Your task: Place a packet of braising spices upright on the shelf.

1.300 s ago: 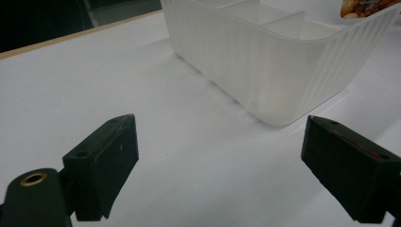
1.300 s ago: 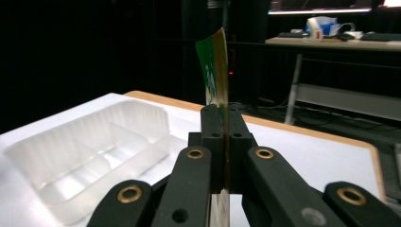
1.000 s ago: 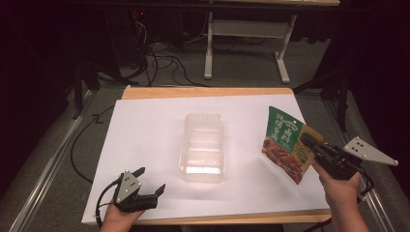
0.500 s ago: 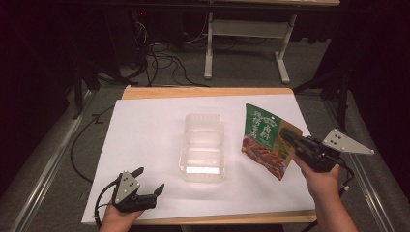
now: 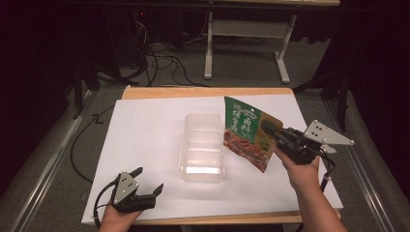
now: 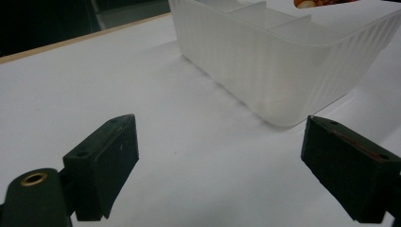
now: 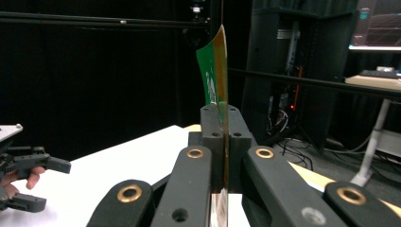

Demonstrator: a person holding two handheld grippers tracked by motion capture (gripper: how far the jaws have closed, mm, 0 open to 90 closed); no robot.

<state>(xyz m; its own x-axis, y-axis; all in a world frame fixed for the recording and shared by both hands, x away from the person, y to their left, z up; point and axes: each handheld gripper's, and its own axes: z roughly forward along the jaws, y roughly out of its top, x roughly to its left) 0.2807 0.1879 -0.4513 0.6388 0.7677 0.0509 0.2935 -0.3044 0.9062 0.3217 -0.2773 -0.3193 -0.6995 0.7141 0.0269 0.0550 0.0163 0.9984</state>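
A green snack pouch (image 5: pixel 246 133) with red food printed on it hangs above the table, just right of a clear plastic tray (image 5: pixel 203 147) with dividers. My right gripper (image 5: pixel 270 130) is shut on the pouch's right edge; in the right gripper view the pouch (image 7: pixel 215 75) stands edge-on, pinched between the two jaws. My left gripper (image 5: pixel 147 181) rests open near the table's front left corner, with nothing between its fingers. In the left gripper view the tray (image 6: pixel 283 61) lies ahead and to the right of the jaws.
White paper (image 5: pixel 145 130) covers the wooden table (image 5: pixel 203 92). Cables and a white desk frame (image 5: pixel 246 29) lie on the floor beyond the far edge. In the right gripper view the left gripper (image 7: pixel 28 179) shows at the lower left.
My right gripper has carried the pouch leftward and slightly up, from the table's right side to the tray's right edge. The left gripper has stayed put.
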